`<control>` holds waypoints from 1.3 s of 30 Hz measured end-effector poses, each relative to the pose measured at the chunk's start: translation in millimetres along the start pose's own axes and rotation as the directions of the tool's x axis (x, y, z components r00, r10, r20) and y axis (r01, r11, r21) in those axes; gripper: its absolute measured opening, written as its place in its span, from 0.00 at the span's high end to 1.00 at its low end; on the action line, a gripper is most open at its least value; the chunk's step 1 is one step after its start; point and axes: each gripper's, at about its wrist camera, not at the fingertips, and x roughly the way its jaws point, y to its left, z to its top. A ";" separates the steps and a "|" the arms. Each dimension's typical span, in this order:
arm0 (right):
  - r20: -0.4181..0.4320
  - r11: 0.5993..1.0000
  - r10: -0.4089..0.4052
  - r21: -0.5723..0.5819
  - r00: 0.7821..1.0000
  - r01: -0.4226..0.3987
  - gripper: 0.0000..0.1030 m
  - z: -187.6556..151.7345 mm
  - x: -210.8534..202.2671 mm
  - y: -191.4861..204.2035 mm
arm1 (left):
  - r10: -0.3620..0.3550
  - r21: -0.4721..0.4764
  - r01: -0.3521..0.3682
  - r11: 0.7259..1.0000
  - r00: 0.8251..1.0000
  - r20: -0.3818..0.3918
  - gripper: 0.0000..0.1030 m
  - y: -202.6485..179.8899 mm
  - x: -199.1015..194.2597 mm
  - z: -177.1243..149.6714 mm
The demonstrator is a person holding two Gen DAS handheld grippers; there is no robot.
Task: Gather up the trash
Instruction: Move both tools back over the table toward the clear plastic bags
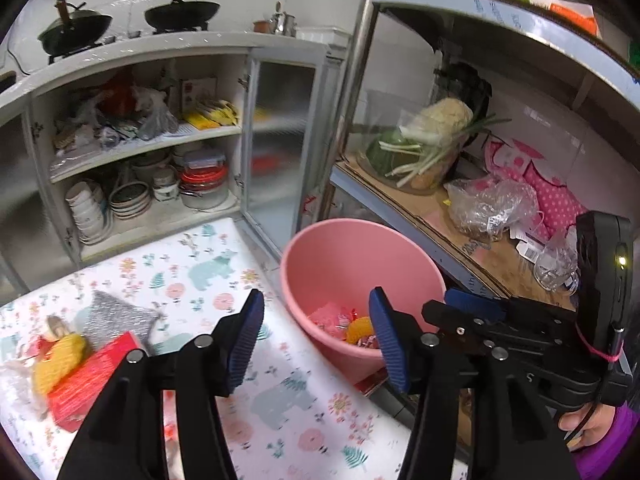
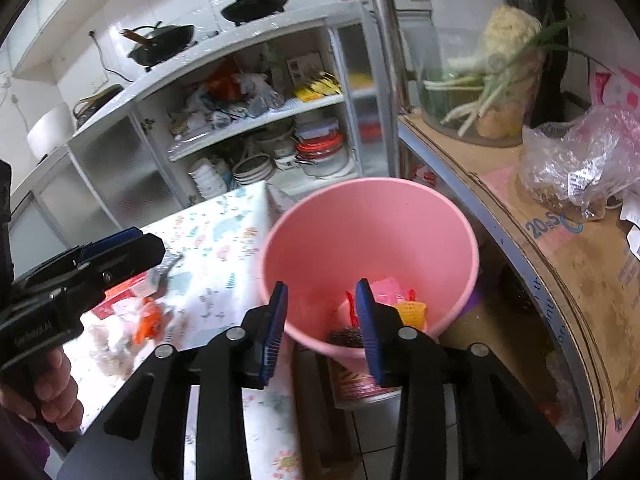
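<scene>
A pink bucket (image 1: 340, 256) stands off the right edge of the floral-covered table (image 1: 224, 280). In it lie pink and red wrappers (image 1: 332, 316), a yellow net (image 2: 412, 312) and a steel scourer (image 2: 346, 338). My left gripper (image 1: 316, 340) hangs over the table edge beside the bucket, open with nothing between its pads. My right gripper (image 2: 320, 320) is over the bucket's near rim (image 2: 304, 340), open and empty. On the table's left lie a yellow net item (image 1: 60, 356), a red packet (image 1: 92, 376), a grey cloth (image 1: 116, 316) and an orange scrap (image 2: 148, 320).
An open white cabinet (image 1: 144, 168) with bowls and bags stands behind the table. At the right a metal shelf (image 1: 460, 240) lined with cardboard holds a vegetable bowl (image 1: 420, 148) and plastic bags (image 1: 488, 204). A can (image 2: 360, 388) sits under the bucket.
</scene>
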 end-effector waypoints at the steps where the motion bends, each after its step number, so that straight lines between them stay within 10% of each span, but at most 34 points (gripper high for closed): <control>1: 0.004 1.000 0.007 -0.008 1.000 -0.006 0.62 -0.4 -1.8 4.0 | 0.006 -0.002 -0.006 1.000 1.000 0.006 0.43 2.9 -5.0 -0.8; 21: -0.050 0.981 0.154 -0.111 0.987 -0.159 0.58 -27.0 0.0 82.6 | 0.240 -0.196 -0.227 0.954 0.970 0.046 0.42 119.9 -135.5 -73.4; 39: -0.203 0.924 0.327 -0.138 0.923 -0.357 0.58 -58.6 21.2 128.7 | 0.144 -0.350 -0.168 0.921 0.985 -0.093 0.44 147.8 -98.9 -138.0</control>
